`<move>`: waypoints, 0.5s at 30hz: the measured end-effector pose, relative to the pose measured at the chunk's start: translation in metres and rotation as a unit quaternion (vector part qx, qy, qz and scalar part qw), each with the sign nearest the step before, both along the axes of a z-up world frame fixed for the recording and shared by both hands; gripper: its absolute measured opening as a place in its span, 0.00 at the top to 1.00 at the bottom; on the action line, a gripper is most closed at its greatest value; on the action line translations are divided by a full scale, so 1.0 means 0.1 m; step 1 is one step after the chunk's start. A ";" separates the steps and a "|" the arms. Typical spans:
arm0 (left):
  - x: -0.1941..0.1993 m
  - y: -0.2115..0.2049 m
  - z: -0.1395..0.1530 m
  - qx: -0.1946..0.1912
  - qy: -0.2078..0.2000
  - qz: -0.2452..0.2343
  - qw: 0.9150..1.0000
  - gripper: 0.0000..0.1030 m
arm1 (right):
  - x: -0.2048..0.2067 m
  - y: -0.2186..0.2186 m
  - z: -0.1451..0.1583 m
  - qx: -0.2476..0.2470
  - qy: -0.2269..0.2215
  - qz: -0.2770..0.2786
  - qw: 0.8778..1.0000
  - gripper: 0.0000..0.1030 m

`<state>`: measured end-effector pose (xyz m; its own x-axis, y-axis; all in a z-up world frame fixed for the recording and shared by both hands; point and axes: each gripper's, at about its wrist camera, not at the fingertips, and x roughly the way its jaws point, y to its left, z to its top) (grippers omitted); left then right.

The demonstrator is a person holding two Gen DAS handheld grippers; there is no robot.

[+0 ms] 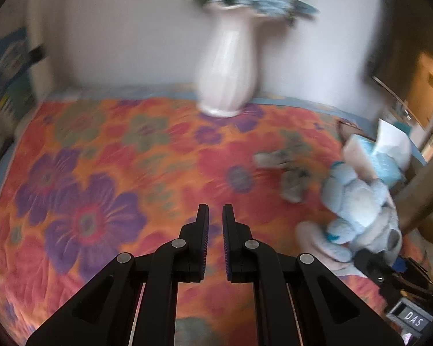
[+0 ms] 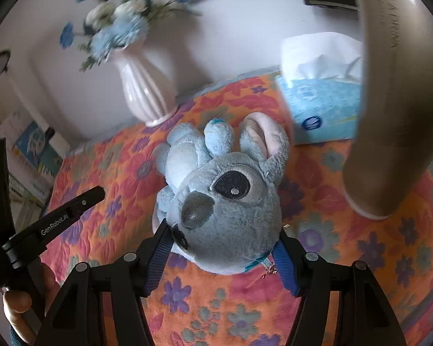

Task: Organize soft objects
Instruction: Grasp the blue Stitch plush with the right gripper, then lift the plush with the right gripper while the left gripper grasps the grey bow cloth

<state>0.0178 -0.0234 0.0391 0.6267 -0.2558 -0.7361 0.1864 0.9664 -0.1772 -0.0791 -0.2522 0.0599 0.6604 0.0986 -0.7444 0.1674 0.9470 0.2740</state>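
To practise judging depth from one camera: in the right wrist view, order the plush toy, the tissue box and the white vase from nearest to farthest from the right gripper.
1. Plush toy: between the right gripper's jaws.
2. Tissue box: beyond, to the right.
3. White vase: at the wall, to the left; only slightly farther than the box.

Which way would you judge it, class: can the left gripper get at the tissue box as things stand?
Probably not directly. The left gripper is shut over bare quilt, and the plush toy, gripped by the right gripper, lies between it and the tissue box. It would likely need to open and go around.
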 end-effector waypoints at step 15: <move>0.04 0.12 -0.11 -0.030 -0.013 0.017 0.999 0.94 | 0.09 0.09 -0.13 -0.020 0.014 -0.009 1.000 0.34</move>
